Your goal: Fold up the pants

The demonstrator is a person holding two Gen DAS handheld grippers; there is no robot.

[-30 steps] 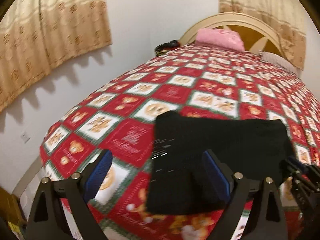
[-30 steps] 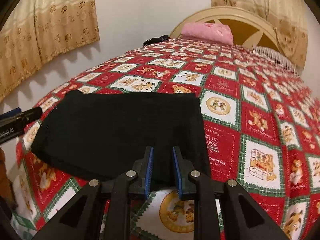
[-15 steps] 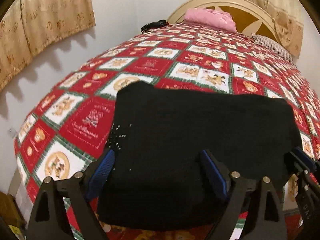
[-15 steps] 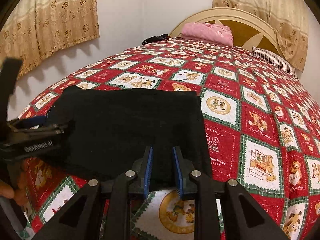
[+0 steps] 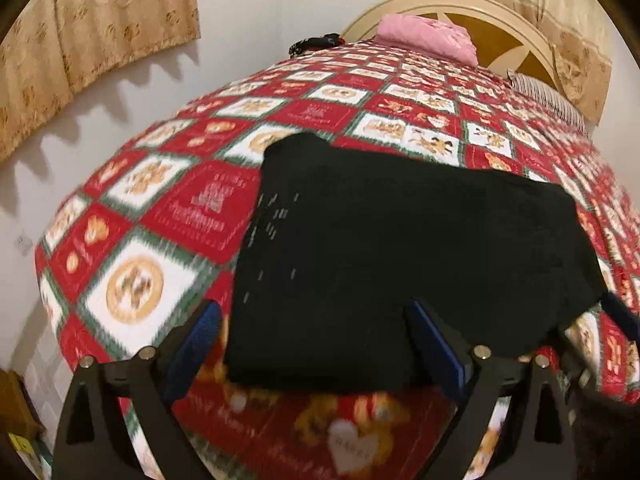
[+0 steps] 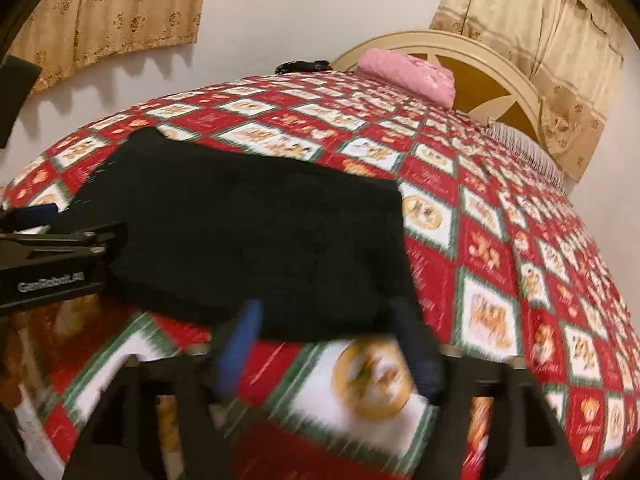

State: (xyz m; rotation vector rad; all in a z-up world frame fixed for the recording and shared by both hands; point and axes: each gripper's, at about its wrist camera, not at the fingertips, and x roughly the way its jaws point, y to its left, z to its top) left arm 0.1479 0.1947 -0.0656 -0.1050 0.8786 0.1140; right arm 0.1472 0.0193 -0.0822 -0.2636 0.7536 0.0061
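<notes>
The black pants (image 5: pixel 408 264) lie folded into a flat rectangle on the red patterned bedspread (image 5: pixel 192 216). My left gripper (image 5: pixel 316 344) is open, its blue-padded jaws wide apart at the near edge of the pants, empty. In the right wrist view the pants (image 6: pixel 256 232) lie in front of my right gripper (image 6: pixel 332 344), which is open and blurred, its jaws apart at the pants' near right edge. The left gripper's body (image 6: pixel 52 264) shows at the left of that view.
A pink pillow (image 5: pixel 428 36) and a striped pillow (image 5: pixel 548 96) lie by the cream headboard (image 5: pixel 480 12). A dark object (image 5: pixel 316 44) sits at the bed's far left corner. A white wall and beige curtains (image 5: pixel 100 20) run along the left.
My right gripper has opened and let go of the pants' edge. Both grippers have drawn back a little; the pants stay flat on the bed.
</notes>
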